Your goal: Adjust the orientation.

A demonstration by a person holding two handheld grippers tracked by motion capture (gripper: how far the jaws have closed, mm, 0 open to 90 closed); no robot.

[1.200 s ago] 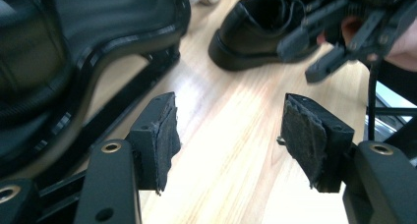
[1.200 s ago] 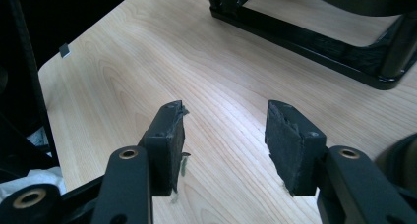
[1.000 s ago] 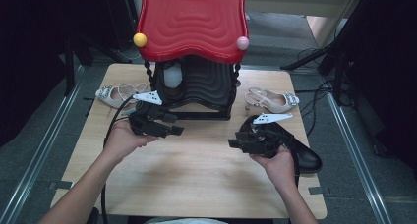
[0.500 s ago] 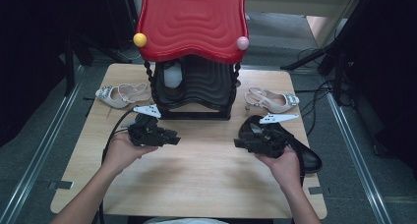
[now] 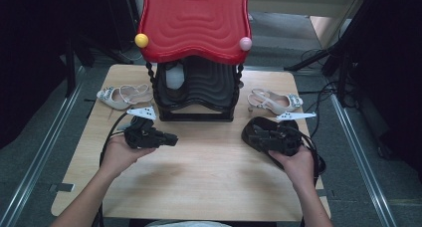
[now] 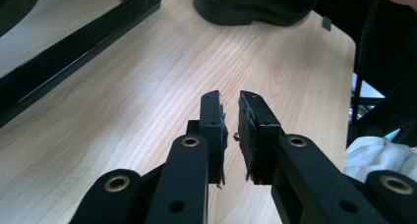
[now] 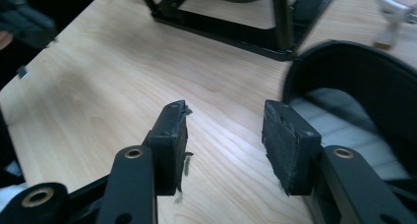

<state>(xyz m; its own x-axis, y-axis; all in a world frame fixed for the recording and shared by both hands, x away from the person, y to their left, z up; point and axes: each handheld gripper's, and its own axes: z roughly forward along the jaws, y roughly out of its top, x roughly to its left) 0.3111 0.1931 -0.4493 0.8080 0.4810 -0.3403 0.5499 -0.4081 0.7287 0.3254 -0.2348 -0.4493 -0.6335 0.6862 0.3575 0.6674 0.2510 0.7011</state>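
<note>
Left sandal: a pale sandal lay on the table at the far left, beside the rack and apart from my tongs. No one was holding it.

Left tongs: my left gripper sat low over bare wood in front of the rack. Its jaws had just been closing and stood nearly together, with a narrow gap between them and nothing in it.

Rack: the red-topped black shoe rack stood at the middle of the far edge. Something pale sat inside on an upper shelf, but I could not tell what it was. The lower shelves looked free.

Black shoe: the black shoe lay on the table at the right, in front of the rack, with its opening facing up. It was just beside my right tongs.

Right tongs: my right gripper was held wide and gripped nothing. One jaw was next to the shoe's collar. I could not tell whether it was touching.

Right sandal: a second pale sandal lay beyond the black shoe, near the rack's right post.

Progress: early, by my reckoning. Three shoes were out on the table and none was in hand. I had yet to grip the black shoe, lift it and shelve it, and then do the sandals.
</note>
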